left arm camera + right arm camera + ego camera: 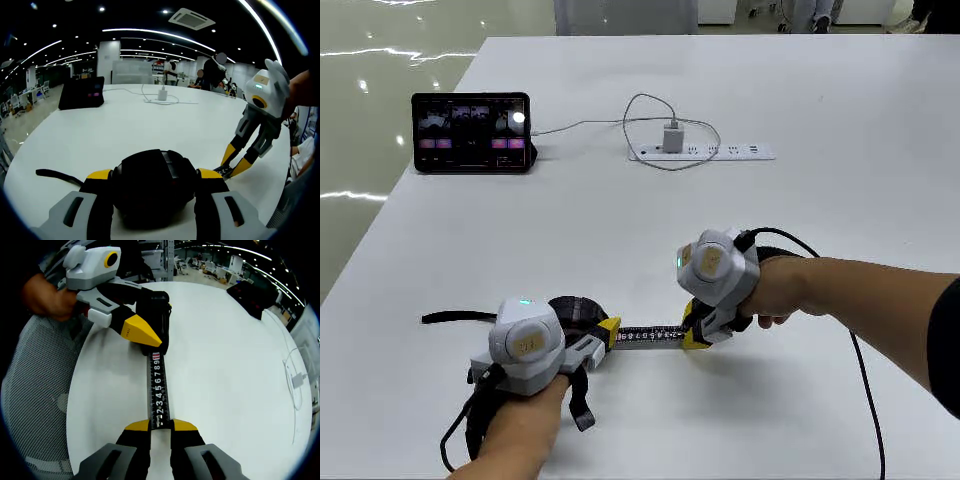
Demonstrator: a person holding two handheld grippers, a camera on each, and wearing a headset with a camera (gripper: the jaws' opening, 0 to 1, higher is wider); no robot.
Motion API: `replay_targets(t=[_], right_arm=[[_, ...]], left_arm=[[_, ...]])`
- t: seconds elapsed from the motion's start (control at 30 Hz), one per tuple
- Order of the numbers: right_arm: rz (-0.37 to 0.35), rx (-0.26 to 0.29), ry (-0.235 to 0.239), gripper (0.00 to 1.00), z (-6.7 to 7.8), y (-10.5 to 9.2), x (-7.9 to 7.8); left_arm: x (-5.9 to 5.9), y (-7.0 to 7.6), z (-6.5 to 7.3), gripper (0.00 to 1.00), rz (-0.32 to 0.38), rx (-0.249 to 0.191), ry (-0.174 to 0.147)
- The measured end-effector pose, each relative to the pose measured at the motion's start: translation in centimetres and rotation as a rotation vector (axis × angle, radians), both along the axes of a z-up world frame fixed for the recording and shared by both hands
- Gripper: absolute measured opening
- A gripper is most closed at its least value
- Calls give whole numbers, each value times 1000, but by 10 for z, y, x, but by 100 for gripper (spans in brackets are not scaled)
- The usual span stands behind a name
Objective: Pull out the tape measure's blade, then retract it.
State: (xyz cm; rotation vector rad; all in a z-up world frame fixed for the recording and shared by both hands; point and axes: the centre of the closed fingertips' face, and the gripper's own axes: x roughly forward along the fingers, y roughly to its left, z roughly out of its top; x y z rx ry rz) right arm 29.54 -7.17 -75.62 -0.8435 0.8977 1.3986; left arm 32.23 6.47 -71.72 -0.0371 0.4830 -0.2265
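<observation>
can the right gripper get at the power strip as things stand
Probably not yet: the right gripper is shut on the blade, though bare table lies between it and the power strip.

Black tape measure (582, 318) lying on table; numbered blade (158, 392) partly extended, flat

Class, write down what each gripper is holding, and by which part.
The left gripper holds the tape measure's black case by its two sides. The right gripper pinches the blade at its free end.
</observation>
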Motion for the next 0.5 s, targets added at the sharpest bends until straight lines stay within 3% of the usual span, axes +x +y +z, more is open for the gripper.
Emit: replay_targets(t=[0.5], right_arm=[[-4,14,2,11,0,7,0]], left_arm=[[-1,1,0,61,4,-22,10]])
